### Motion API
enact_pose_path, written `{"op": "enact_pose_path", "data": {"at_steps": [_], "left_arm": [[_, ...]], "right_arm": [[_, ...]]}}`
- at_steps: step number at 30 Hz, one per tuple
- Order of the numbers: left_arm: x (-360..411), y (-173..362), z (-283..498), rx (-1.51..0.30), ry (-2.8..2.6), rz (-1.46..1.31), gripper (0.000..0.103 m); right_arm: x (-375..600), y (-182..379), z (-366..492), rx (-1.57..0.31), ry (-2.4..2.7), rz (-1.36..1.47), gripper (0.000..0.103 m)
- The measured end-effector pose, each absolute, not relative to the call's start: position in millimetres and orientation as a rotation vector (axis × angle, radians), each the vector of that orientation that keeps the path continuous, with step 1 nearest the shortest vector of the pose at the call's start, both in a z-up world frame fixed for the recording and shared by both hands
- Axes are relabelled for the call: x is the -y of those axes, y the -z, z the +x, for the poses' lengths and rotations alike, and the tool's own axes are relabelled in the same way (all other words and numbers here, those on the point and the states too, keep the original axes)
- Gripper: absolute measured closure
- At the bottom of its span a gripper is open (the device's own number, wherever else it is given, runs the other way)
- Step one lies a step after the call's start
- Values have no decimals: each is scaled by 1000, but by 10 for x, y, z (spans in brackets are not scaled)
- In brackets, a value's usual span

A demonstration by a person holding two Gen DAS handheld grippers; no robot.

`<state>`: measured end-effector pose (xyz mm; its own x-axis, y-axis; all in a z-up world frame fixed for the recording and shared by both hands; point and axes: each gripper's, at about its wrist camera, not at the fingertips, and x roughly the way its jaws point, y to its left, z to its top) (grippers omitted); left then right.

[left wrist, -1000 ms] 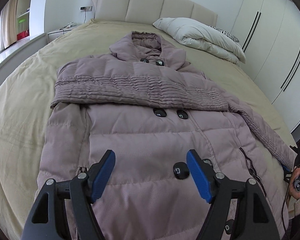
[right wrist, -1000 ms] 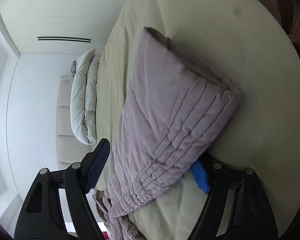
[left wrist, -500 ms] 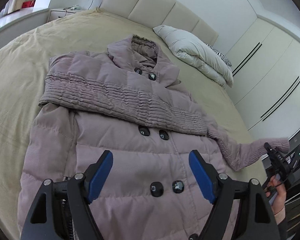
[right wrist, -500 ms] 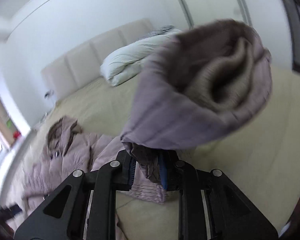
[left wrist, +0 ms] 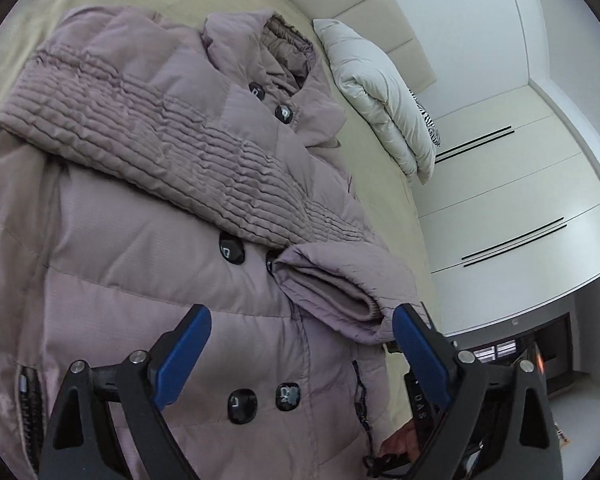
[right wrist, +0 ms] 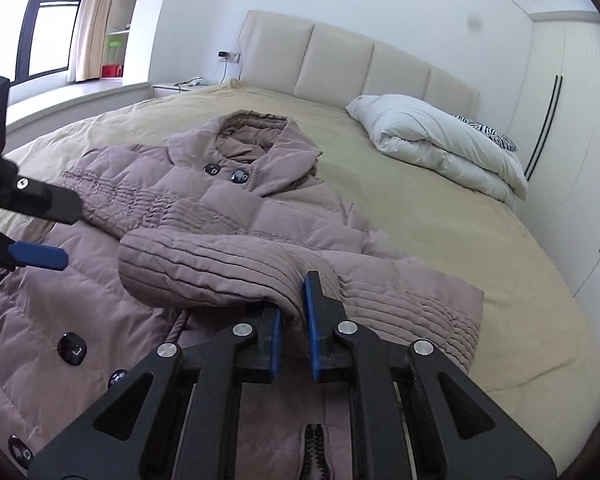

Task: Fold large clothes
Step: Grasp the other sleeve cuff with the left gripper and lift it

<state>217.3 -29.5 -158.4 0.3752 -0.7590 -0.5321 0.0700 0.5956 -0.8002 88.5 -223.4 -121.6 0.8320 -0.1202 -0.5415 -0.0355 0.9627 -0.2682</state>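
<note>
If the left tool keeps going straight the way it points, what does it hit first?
Most likely the coat front just below the folded-over sleeve. The left tool stands open and empty above the buttoned panel; depth is uncertain, so the sleeve cuff might come first.

I was working in a home bedroom. A wide bed (right wrist: 440, 216) with a tan cover filled most of the room, backed by a padded cream headboard (right wrist: 340, 64). A folded white duvet (right wrist: 432, 140) lay near the headboard (a zebra-print pillow (right wrist: 488, 132) behind it). Built-in white wardrobe doors (left wrist: 512, 184) lined one wall. A curtained window (right wrist: 48, 28) and open shelves (right wrist: 118, 32) stood on the far side.
</note>
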Motion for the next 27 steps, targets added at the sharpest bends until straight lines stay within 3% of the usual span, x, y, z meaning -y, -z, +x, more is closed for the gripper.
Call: {"op": "enact_pose_path", "data": {"at_steps": [5, 16, 18, 20, 23, 24, 26, 27], "left_arm": [[356, 1752, 2218, -1110, 675, -972, 4], [462, 2011, 2488, -1224, 760, -1212, 6], [480, 2027, 2551, -1228, 787, -1250, 24], [500, 1975, 2605, -1238, 808, -1226, 56], [450, 1818, 2686, -1213, 811, -1170, 79], [421, 1742, 2733, -1196, 817, -1155, 81], [320, 1518, 2840, -1140, 802, -1084, 83], [251, 1411, 2902, -1111, 791, -1049, 83]], "right_arm": [[2151, 1224, 918, -567, 29, -239, 93], [2027, 1060, 748, -529, -33, -245, 93], [1969, 1068, 690, -529, -49, -260, 93], [1923, 1099, 647, -537, -62, -279, 92], [1921, 1176, 611, -556, -65, -287, 91], [1933, 1203, 612, -567, -74, -282, 88], [1943, 1239, 584, -568, -80, -278, 70], [1955, 1242, 561, -564, -77, -272, 43]]}}
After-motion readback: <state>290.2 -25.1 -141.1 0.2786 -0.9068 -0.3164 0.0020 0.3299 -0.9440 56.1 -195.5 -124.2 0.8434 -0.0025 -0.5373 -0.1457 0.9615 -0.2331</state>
